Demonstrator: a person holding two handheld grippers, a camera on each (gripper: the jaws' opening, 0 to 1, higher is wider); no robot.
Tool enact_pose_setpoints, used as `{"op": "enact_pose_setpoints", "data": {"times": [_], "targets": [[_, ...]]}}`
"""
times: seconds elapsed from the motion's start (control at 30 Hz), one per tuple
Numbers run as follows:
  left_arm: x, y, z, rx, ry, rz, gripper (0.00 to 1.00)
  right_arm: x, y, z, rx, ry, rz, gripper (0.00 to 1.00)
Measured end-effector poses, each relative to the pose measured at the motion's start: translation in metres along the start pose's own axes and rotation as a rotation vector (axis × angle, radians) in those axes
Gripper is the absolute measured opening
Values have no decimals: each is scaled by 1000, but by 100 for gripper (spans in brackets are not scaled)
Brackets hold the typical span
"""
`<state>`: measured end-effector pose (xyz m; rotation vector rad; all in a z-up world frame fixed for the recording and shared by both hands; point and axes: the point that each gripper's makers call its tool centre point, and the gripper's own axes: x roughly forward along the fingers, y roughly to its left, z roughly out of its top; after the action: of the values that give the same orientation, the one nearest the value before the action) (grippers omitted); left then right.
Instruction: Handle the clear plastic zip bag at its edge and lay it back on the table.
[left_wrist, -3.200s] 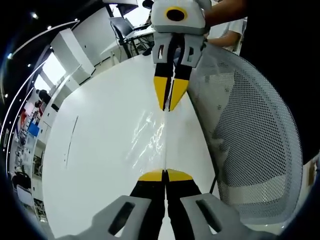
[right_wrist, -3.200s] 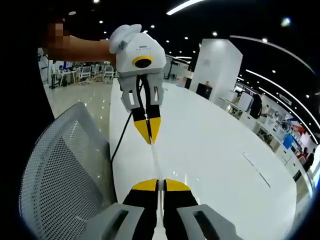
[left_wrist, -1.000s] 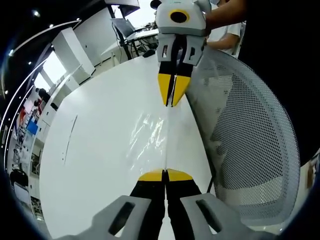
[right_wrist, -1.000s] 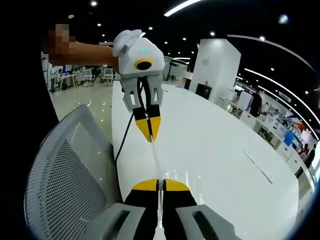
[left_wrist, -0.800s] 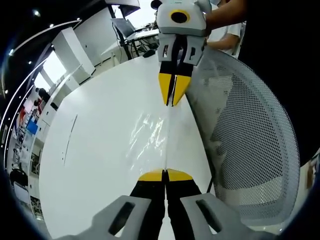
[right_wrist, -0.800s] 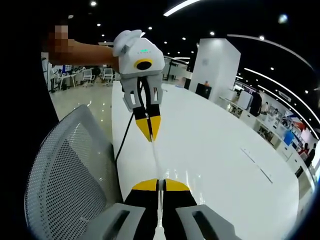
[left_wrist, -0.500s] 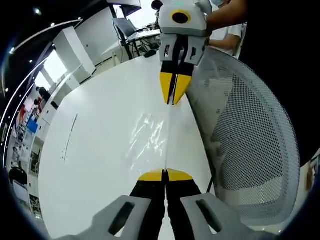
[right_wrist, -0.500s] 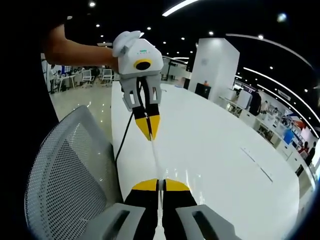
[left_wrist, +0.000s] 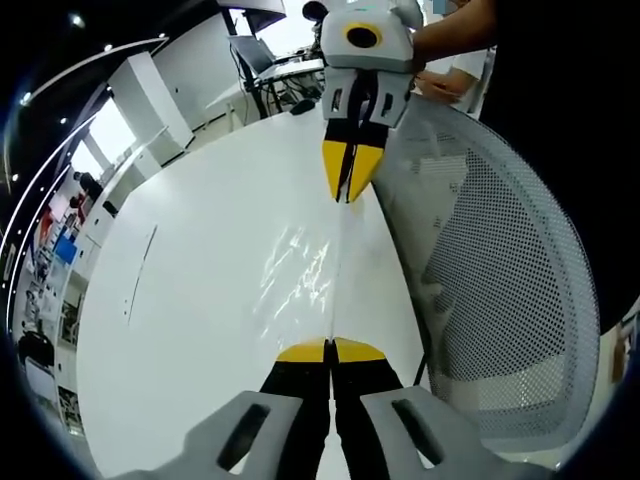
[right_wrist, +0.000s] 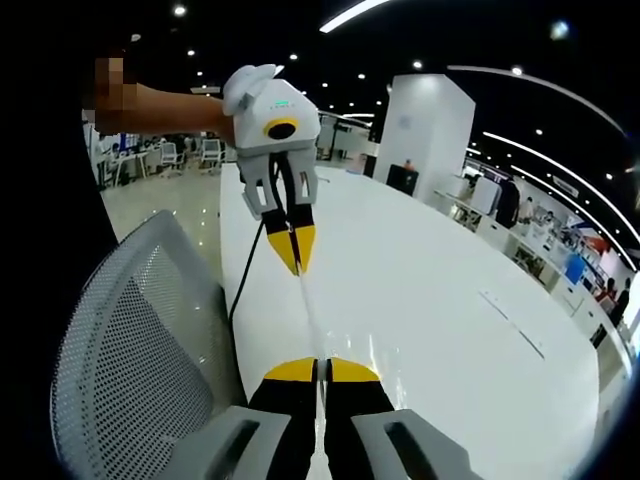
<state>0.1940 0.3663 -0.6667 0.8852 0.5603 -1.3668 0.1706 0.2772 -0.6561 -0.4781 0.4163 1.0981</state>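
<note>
The right gripper has drawn away, both jaws clamped on the taut zip bag.

The clear plastic zip bag is stretched edge-on above the long white worktop, between the two grippers. The left gripper clamps one end of the bag's edge; the right gripper clamps the opposite end, facing it. The grey mesh office chair stands just beside the worktop, on the side of the bag's held edge. A black cable hangs between the chair and the worktop.
</note>
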Motion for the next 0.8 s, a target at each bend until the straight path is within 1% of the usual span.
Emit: {"op": "enact_pose_setpoints", "data": {"times": [0.6,0.63,0.8], "targets": [[-2,1,-2,-4,8,4,0,-7,-2,-8,12,3,-10,0],[-2,0,-2,-9,0,2,0,-8,-1,-8,14,0,-8,0],[-2,1,-2,-3,2,3,0,-9,-1,-10,19,1,-12,0]]}}
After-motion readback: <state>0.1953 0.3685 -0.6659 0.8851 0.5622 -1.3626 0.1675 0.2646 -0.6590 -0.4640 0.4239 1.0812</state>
